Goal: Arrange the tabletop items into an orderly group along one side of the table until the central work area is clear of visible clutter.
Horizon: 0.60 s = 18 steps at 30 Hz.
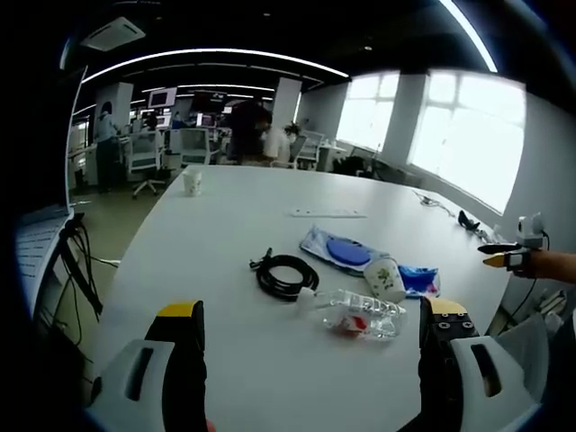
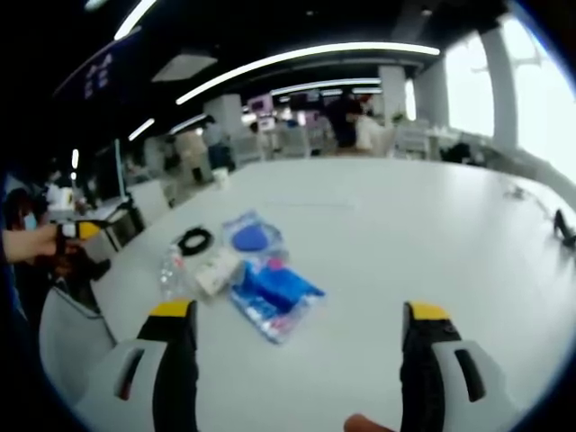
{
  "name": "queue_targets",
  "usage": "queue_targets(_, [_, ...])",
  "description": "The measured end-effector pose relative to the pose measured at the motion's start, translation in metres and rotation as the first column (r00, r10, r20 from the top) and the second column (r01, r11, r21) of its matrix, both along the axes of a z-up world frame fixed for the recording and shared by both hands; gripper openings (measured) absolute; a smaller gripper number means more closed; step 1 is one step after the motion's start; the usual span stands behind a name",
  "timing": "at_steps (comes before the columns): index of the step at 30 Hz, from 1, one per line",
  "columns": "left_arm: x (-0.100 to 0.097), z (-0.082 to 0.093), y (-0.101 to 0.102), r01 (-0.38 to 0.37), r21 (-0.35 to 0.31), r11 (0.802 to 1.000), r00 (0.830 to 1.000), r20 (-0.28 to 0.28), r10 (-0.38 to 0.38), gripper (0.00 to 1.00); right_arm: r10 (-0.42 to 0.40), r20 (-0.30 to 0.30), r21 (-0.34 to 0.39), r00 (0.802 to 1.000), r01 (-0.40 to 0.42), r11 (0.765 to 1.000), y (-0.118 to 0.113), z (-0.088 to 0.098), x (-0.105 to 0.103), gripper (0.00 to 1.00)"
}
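The arranging appears not yet begun: nothing is held, and the items lie in a loose cluster on the white table (image 1: 225,225). The left gripper (image 1: 310,333) is seen with its jaws spread wide and empty; just ahead of it, between the jaws, lies a clear plastic bottle (image 1: 360,315), with a black coiled cable (image 1: 286,274) beside it and a white container (image 1: 385,277) touching a blue packet (image 1: 351,252) behind. The right gripper (image 2: 297,337) is also spread and empty; a blue bag (image 2: 274,292) lies near, ahead of its left jaw. For the next move, one item probably must be approached and pinched, then carried toward a table edge.
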<state>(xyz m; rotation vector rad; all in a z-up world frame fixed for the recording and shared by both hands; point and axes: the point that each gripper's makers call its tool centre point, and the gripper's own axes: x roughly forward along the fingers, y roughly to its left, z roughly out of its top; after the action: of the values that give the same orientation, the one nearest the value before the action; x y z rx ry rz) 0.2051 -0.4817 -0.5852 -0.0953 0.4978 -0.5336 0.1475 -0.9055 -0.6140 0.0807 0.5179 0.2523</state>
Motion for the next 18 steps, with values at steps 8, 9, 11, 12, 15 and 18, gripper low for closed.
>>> queue_targets(8, [-0.002, -0.0034, 0.0027, -0.001, 0.002, 1.0, 1.0, -0.01, 0.001, 1.0, -0.015, 0.0, 0.012, 1.0, 0.015, 1.0, -0.003, 0.0004, -0.0011, 0.91])
queue_targets(9, [-0.0022, -0.0039, 0.0033, -0.001, 0.003, 1.0, 1.0, -0.012, 0.001, 1.0, -0.016, -0.001, 0.011, 1.0, 0.016, 1.0, -0.0036, 0.0003, -0.0012, 0.91])
queue_targets(11, [-0.0023, -0.004, 0.0038, -0.001, 0.002, 1.0, 1.0, -0.012, 0.001, 1.0, -0.018, -0.001, 0.01, 1.0, 0.018, 1.0, -0.0044, 0.0004, -0.0011, 0.91])
queue_targets(12, [-0.0022, -0.0038, 0.0041, -0.001, 0.002, 1.0, 1.0, -0.011, 0.001, 1.0, -0.019, 0.0, 0.01, 1.0, 0.019, 1.0, -0.0045, 0.0008, -0.0009, 0.91])
queue_targets(15, [-0.0013, -0.0033, 0.006, -0.004, -0.004, 1.0, 1.0, -0.012, 0.004, 1.0, -0.02, 0.001, 0.008, 1.0, 0.02, 1.0, -0.005, 0.0018, -0.0002, 0.91])
queue_targets(18, [0.0003, -0.0022, 0.0068, -0.011, -0.009, 1.0, 1.0, -0.01, 0.011, 1.0, -0.019, 0.005, 0.008, 1.0, 0.019, 1.0, -0.0041, 0.0034, 0.0014, 0.91])
